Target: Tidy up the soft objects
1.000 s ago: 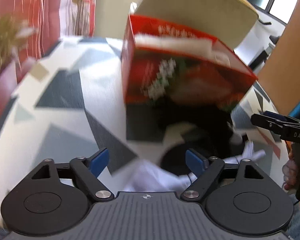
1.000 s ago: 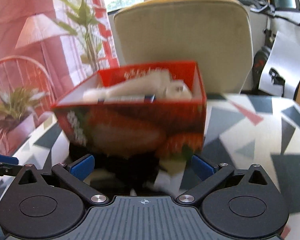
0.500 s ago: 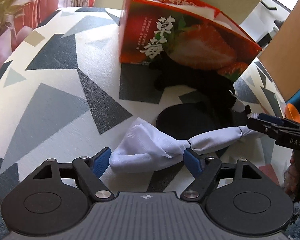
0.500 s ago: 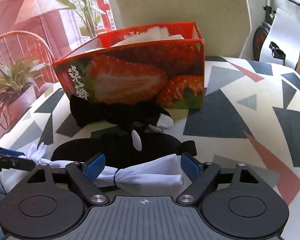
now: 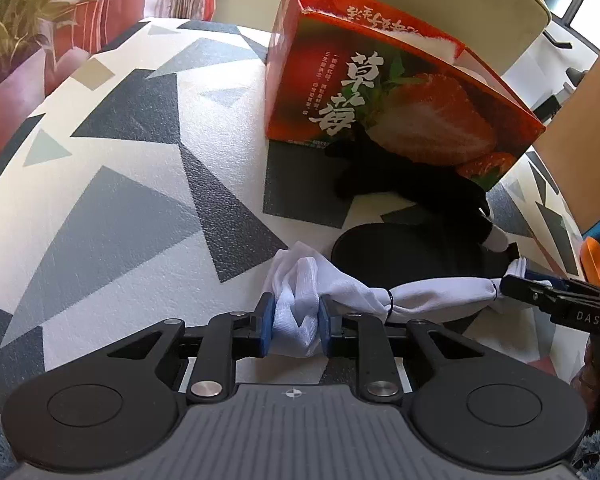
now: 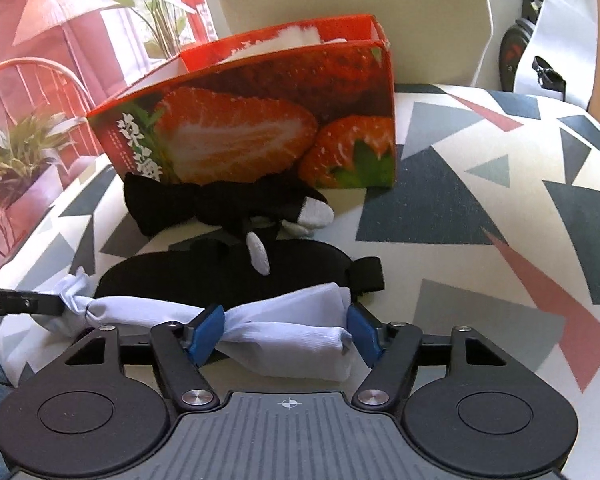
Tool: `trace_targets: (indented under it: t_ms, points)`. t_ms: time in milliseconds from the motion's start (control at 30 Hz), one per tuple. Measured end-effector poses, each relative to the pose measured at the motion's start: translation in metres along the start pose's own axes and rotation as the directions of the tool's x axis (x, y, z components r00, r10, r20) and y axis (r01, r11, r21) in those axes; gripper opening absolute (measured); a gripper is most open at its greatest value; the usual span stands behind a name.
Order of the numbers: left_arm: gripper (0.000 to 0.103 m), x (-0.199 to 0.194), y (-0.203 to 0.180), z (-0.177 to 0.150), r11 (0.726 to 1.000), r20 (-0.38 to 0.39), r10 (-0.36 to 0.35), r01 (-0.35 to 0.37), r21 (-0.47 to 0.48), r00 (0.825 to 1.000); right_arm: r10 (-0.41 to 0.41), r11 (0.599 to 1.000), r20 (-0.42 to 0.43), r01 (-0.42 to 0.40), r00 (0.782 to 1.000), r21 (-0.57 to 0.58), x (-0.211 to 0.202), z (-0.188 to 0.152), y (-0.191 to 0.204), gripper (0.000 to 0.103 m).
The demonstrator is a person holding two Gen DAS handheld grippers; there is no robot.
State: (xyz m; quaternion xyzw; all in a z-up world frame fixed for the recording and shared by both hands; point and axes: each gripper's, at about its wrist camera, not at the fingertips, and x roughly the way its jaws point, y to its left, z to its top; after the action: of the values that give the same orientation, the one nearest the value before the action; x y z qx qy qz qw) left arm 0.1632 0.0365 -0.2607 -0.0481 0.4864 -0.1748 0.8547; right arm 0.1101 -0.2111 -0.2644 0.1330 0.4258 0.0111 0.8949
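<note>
Since the frame half a second earlier, the left gripper has been brought in on the left end of the white cloth bundle, and its blue pads, which stood wide of the fabric then, are now seen pressed against a bunched fold of it while the jaws are closing. The right gripper has also narrowed: its jaws are closing with the other end of the bundle between them, the left pad touching the fabric and the right pad at its edge, though a firm clamp cannot be confirmed there. The bundle is stretched between the 2 grippers near the front edge of the patterned table, tied with thin dark bands. Just behind it a black eye mask is laid flat, and behind that a black glove with pale fingertips is lying against the foot of the red strawberry box, which is set toward the back edge of the table with something white showing above its rim. A pale chair back is seen beyond the back edge.
</note>
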Motion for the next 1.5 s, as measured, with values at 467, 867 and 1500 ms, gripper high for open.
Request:
trace_targets:
  t_ms: [467, 867, 1500]
  points:
    - [0.024, 0.006, 0.011, 0.001, 0.998, -0.017, -0.014, 0.013, -0.055, 1.0, 0.035, 0.999, -0.009, -0.035, 0.999, 0.01, 0.003, 0.001, -0.001, 0.041]
    - [0.009, -0.003, 0.022, 0.004, 0.993, 0.034, 0.025, -0.021, -0.118, 0.999, 0.076, 0.997, 0.039, -0.077, 0.996, 0.024, -0.01, 0.014, -0.003, 0.014]
    - [0.071, -0.004, 0.015, 0.005, 0.986, 0.008, -0.113, 0.114, -0.118, 0.994, 0.077, 0.994, 0.015, -0.078, 0.997, 0.073, -0.012, 0.003, -0.016, 0.031]
